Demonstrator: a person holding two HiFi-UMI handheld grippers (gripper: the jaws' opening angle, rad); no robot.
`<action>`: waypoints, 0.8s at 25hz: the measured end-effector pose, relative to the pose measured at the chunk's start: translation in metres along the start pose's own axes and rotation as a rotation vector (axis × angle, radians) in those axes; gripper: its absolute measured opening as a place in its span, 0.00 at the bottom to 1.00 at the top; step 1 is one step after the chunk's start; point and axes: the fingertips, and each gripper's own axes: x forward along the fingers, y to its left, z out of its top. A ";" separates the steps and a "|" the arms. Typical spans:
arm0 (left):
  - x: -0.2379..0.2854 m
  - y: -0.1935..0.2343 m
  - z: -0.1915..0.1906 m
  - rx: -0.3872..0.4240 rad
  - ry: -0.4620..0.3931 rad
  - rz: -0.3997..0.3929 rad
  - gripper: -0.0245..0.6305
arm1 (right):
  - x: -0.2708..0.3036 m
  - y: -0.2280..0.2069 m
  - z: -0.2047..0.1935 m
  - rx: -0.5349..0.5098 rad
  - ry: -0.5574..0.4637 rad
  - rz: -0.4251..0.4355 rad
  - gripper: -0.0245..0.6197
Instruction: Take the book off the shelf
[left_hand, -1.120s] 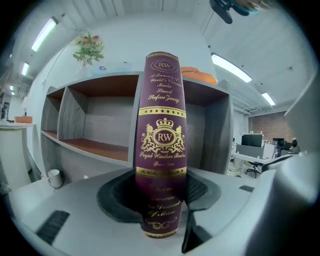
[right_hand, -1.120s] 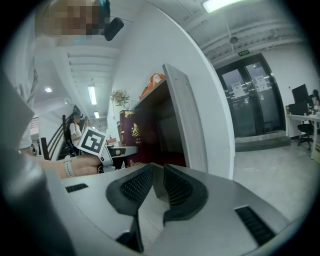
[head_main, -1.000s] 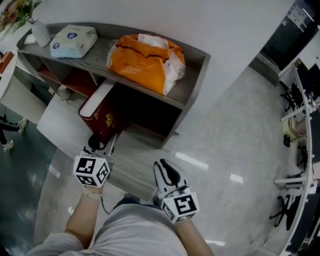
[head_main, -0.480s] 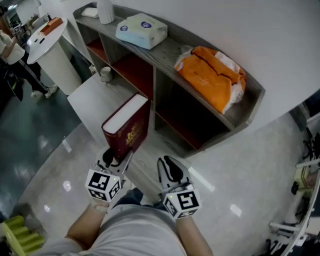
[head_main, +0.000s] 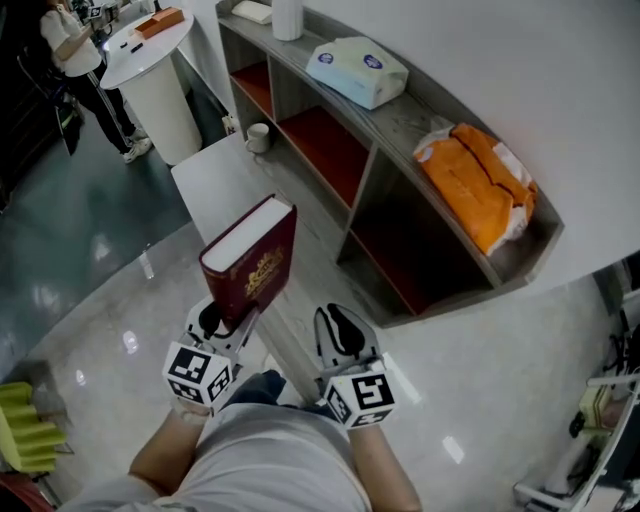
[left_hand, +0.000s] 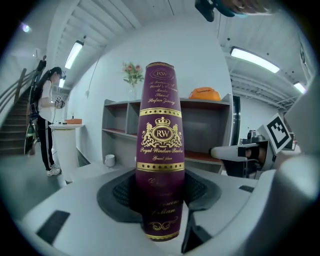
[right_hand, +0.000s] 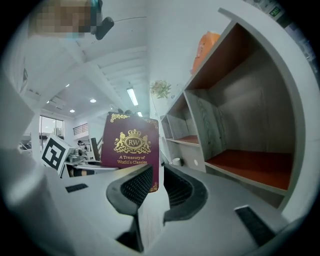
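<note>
This looks like an open-plan office lobby or showroom, not a home. The floor (head_main: 80, 300) is polished and glossy, mirroring the lights overhead. A long curved grey shelf (head_main: 400, 120) with red-lined compartments runs along a plain white wall, sparsely set with a tissue pack (head_main: 357, 72), an orange bag (head_main: 480, 185), a cup (head_main: 258, 137) and a vase of flowers (left_hand: 132, 75). A person (head_main: 75, 40) stands at a round white pedestal counter (head_main: 150, 45). The left gripper view shows a high white ceiling with strip lights (left_hand: 73, 54) and a staircase (left_hand: 15, 115) at the far left.
</note>
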 end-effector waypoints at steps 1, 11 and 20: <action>-0.003 0.002 0.000 -0.004 -0.002 0.003 0.38 | 0.001 0.002 0.001 -0.003 0.001 0.004 0.15; -0.009 0.008 -0.001 -0.029 -0.009 -0.005 0.37 | 0.002 0.012 -0.005 -0.033 0.028 0.020 0.15; -0.002 0.001 -0.001 -0.023 -0.001 -0.045 0.37 | -0.001 0.010 -0.007 -0.049 0.039 0.005 0.15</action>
